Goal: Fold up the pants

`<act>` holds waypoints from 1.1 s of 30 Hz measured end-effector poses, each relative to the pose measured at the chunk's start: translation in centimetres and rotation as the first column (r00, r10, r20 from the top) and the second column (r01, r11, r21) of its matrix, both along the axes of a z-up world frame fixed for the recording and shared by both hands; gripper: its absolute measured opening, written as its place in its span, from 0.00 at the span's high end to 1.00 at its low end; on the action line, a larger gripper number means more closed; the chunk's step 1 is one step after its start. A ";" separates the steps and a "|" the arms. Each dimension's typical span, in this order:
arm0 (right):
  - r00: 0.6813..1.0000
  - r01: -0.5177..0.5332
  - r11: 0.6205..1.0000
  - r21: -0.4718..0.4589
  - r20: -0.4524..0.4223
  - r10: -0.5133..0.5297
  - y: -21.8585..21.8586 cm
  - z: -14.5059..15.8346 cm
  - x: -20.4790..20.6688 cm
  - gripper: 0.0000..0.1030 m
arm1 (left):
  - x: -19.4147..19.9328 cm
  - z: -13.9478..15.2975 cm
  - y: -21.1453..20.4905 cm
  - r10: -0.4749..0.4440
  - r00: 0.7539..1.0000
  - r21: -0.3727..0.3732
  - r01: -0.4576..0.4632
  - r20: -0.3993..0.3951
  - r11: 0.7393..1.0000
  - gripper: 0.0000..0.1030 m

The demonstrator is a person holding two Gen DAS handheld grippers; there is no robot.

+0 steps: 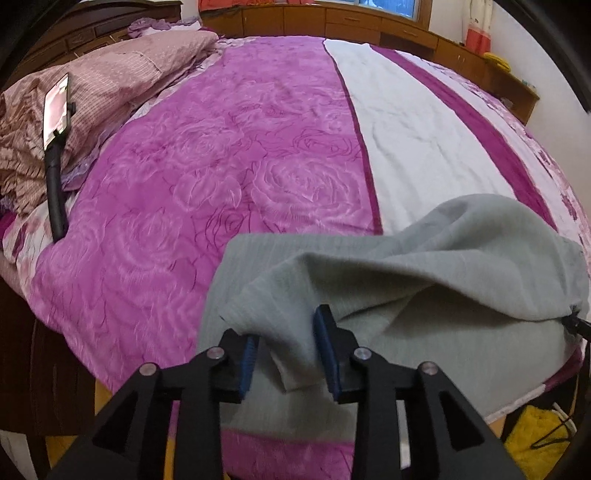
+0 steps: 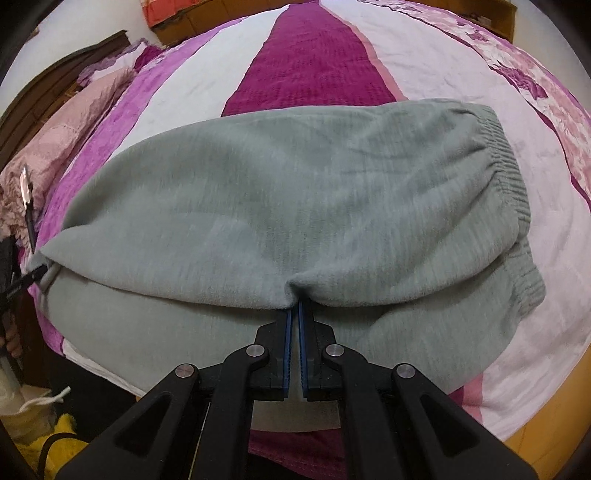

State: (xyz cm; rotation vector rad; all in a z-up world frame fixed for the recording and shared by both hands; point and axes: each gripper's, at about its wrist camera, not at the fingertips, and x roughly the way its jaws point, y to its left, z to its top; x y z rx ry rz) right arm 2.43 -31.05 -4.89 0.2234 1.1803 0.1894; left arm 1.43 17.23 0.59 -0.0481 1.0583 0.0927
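We see grey pants (image 2: 280, 206) mid-frame on the bedspread (image 1: 207, 177) — right gripper (image 2: 295, 306) clamped on the fold edge, left gripper (image 1: 286, 332) spread apart around a bunched cuff.

From the left wrist we look low and close along the left hand-held gripper (image 1: 286, 354) across the bed (image 1: 229, 155) toward the wooden cabinets (image 1: 332, 18). From the right wrist we look down along the right hand-held gripper (image 2: 295, 317), nearer. Both views share the grey pants (image 1: 424, 258) (image 2: 288, 199) and the bed (image 2: 314, 62).
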 end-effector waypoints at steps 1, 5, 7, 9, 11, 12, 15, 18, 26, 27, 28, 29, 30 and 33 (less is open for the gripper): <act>1.000 0.002 1.000 0.005 0.001 -0.002 -0.1 0.0 -0.1 1.00 | -0.3 0.2 -0.1 0.001 1.000 0.000 -0.001 0.001 1.000 0.68; 1.000 0.027 0.999 0.030 -0.004 -0.027 -1.0 0.7 -0.8 0.95 | -1.9 1.5 -0.6 0.004 1.000 -0.019 -0.004 0.009 1.000 0.63; 0.999 0.049 0.998 0.036 0.002 -0.049 -1.5 1.2 -1.3 0.89 | -2.7 2.1 -1.1 0.006 1.000 -0.049 -0.005 0.017 0.999 0.60; 0.997 0.077 0.996 0.055 0.013 -0.078 -2.3 1.9 -2.0 0.84 | -3.3 2.7 -2.0 -0.008 1.000 -0.103 0.010 0.021 0.995 0.59; 0.994 0.108 0.990 0.089 0.024 -0.111 -3.3 2.6 -2.5 0.81 | -3.5 3.2 -3.3 -0.031 0.999 -0.166 0.035 0.028 0.985 0.58; 0.991 0.128 0.987 0.100 0.032 -0.132 -3.9 3.0 -2.8 0.80 | -3.5 3.3 -3.8 -0.041 0.999 -0.192 0.046 0.030 0.980 0.58; 0.980 0.185 0.977 0.104 0.058 -0.192 -5.4 3.9 -3.6 0.74 | -2.9 3.2 -6.5 -0.082 0.996 -0.275 0.086 0.025 0.957 0.58; 0.971 0.221 0.968 0.120 0.066 -0.230 -6.8 4.3 -4.4 0.72 | -2.1 2.8 -9.0 -0.115 0.993 -0.283 0.115 0.018 0.952 0.57; 0.930 0.352 0.903 0.247 0.018 -0.367 -10.6 3.4 -4.3 0.72 | 1.3 0.3 -12.0 -0.102 0.995 -0.281 0.092 -0.023 0.955 0.58; 0.925 0.364 0.893 0.266 0.010 -0.380 -10.8 3.2 -4.1 0.72 | 1.8 0.0 -12.1 -0.094 0.995 -0.283 0.083 -0.025 0.955 0.58; 0.918 0.379 0.880 0.288 0.000 -0.395 -11.2 3.0 -3.8 0.72 | 2.0 -0.2 -12.0 -0.087 0.996 -0.283 0.076 -0.028 0.956 0.58; 0.915 0.388 0.871 0.303 -0.010 -0.404 -11.5 2.8 -3.5 0.72 | 2.3 -0.5 -11.9 -0.076 0.997 -0.285 0.064 -0.033 0.956 0.58; 0.912 0.394 0.864 0.315 -0.019 -0.409 -11.6 2.6 -3.1 0.72 | 2.4 -0.8 -11.8 -0.068 0.997 -0.289 0.054 -0.036 0.956 0.58; 0.912 0.396 0.852 0.342 -0.039 -0.408 -11.4 1.8 -2.1 0.72 | 2.6 -1.5 -11.2 -0.038 0.998 -0.311 0.019 -0.055 0.950 0.58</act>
